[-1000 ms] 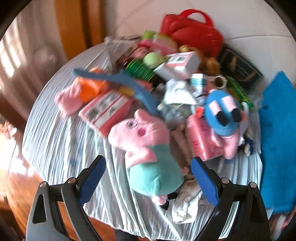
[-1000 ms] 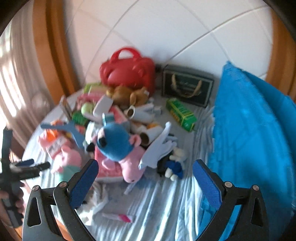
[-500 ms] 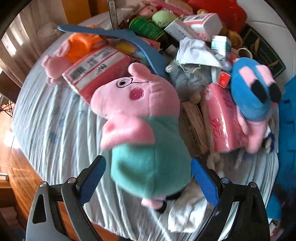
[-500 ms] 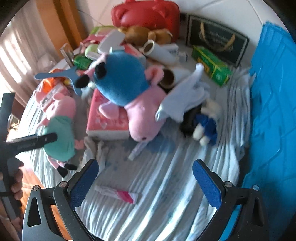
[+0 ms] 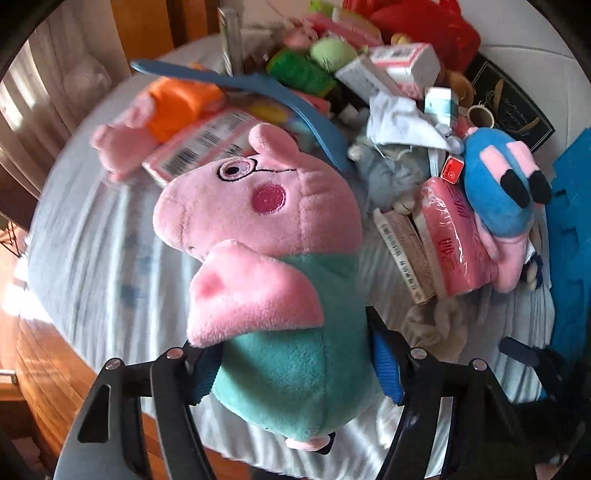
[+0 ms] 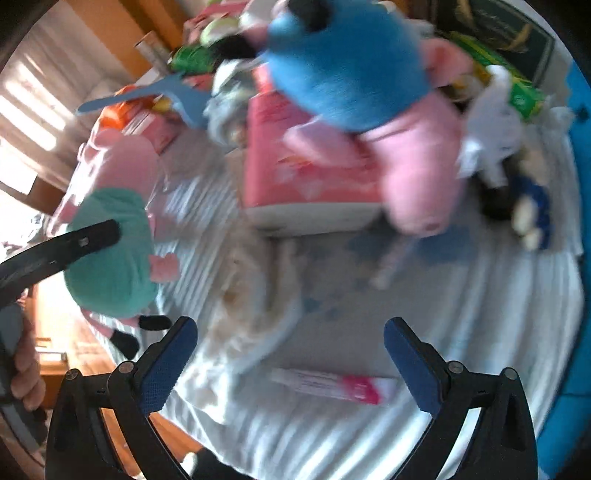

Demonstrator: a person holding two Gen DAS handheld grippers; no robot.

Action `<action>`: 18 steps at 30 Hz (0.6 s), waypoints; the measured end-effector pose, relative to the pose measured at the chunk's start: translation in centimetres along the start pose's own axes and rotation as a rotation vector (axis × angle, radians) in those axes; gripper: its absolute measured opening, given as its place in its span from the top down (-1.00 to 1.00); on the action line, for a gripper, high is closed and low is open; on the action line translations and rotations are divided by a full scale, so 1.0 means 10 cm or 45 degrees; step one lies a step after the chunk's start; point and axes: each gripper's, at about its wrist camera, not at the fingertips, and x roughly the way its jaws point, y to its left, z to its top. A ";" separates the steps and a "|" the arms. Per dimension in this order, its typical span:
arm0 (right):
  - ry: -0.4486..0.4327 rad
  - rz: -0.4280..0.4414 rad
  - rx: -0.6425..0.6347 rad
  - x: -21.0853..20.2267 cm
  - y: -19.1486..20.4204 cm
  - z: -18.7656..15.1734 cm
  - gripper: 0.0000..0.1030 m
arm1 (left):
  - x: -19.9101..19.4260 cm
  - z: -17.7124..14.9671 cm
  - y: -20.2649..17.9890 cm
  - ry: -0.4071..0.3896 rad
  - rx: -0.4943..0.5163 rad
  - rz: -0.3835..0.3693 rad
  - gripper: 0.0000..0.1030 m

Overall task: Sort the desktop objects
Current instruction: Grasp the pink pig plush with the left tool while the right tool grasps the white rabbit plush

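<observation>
- Both hand-held grippers had come down toward the pile since the earlier frames; the pig plush toy (image 5: 269,280), small and well ahead of the left fingers before, now filled the middle of the left wrist view.
- Left hand-held gripper (image 5: 295,369): its jaws were closing with the toy's teal body between them. The blue pads sat right against the fabric on both sides, though a firm squeeze could not be confirmed.
- In the right wrist view the same toy (image 6: 110,251) lay at the left edge of the tabletop, with one black finger (image 6: 85,240) of the left hand-held gripper laid across its teal belly and a person's hand (image 6: 26,373) on the handle below.
- Right hand-held gripper (image 6: 290,363): spread wide and grasping nothing, hanging over the striped white cloth (image 6: 461,332) that covered the tabletop.
- A pink-and-white tube (image 6: 328,384) lay flat on the cloth between the right fingers, apart from both pads.
- A crumpled cream rag (image 6: 251,295) lay just beyond the tube, toward the pile.
- Further back, a blue-and-pink plush toy (image 6: 354,74) rested on a pink packet (image 6: 295,173).
- In the left wrist view that blue plush (image 5: 498,192) sat to the right of the pig, with a blue hanger (image 5: 251,88), an orange item (image 5: 177,103) and a red bag (image 5: 424,29) among the heap behind.
- A blue mat (image 5: 572,229) lay along the right edge.
</observation>
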 end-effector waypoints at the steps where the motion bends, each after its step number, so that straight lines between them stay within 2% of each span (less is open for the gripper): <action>1: 0.010 -0.019 -0.018 0.08 0.08 0.01 -0.78 | -0.04 -0.03 0.03 -0.014 0.007 0.013 -0.34; 2: 0.011 -0.029 -0.026 0.12 0.13 0.02 -0.61 | -0.07 -0.06 0.06 -0.029 0.016 0.028 -0.34; 4: 0.021 -0.051 -0.034 0.25 0.21 0.03 -0.56 | -0.13 -0.08 0.09 -0.052 0.039 0.054 -0.34; 6: 0.033 -0.066 -0.042 0.35 0.24 0.02 -0.21 | -0.17 -0.10 0.10 -0.061 0.050 0.053 -0.34; 7: 0.040 -0.075 -0.042 0.40 0.26 0.02 0.34 | -0.18 -0.10 0.08 -0.063 0.055 0.049 -0.34; 8: 0.042 -0.081 -0.048 0.42 0.27 0.01 0.58 | -0.18 -0.07 0.10 -0.068 0.064 0.043 -0.34; 12: 0.000 -0.026 -0.128 0.26 0.32 -0.01 0.71 | -0.30 -0.04 0.04 -0.122 0.105 0.032 -0.28; 18: -0.263 0.008 -0.128 -0.54 0.30 0.05 0.73 | -0.56 0.05 -0.10 -0.224 0.166 -0.021 -0.10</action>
